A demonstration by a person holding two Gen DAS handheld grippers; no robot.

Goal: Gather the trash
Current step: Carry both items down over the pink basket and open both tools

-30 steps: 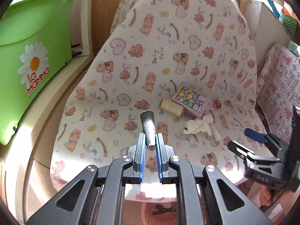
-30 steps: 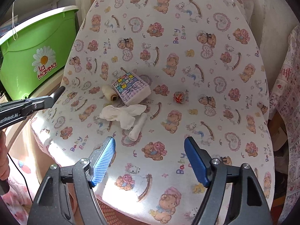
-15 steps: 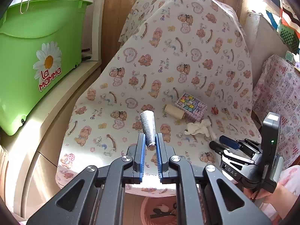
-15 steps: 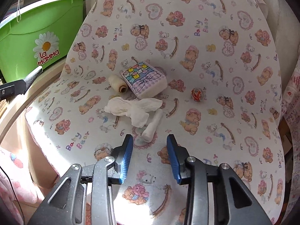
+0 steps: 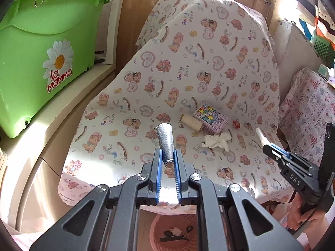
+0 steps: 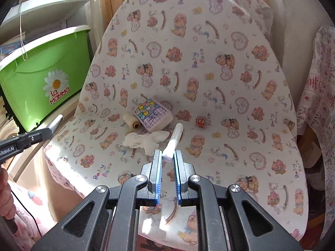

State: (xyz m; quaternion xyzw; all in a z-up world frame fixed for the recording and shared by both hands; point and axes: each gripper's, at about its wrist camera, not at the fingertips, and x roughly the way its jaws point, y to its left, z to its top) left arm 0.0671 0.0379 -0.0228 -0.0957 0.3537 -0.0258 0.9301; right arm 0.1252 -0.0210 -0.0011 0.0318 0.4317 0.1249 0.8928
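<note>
"La MAMMA" under a daisy on the green tub (image 5: pixel 41 58), far left, readable in both views. "Baby Bear" printed repeatedly across the teddy-print cloth (image 6: pixel 209 73). "DAS" on the body of the right gripper (image 5: pixel 264 144) in the left view. "nRobot.AI", cut off at the frame edge, on the left gripper (image 6: pixel 48 130) in the right view.

Both fisheye cameras ride the handheld grippers and look forward and down along their fingers at a bear-print cloth (image 5: pixel 188 67) from close above its near edge. The left wrist view stands left of the right, catching the right gripper (image 5: pixel 264 142) at its right edge; the right wrist view catches the left gripper (image 6: pixel 53 125) at its left. Both share the cloth and a green tub (image 6: pixel 41 77).
</note>
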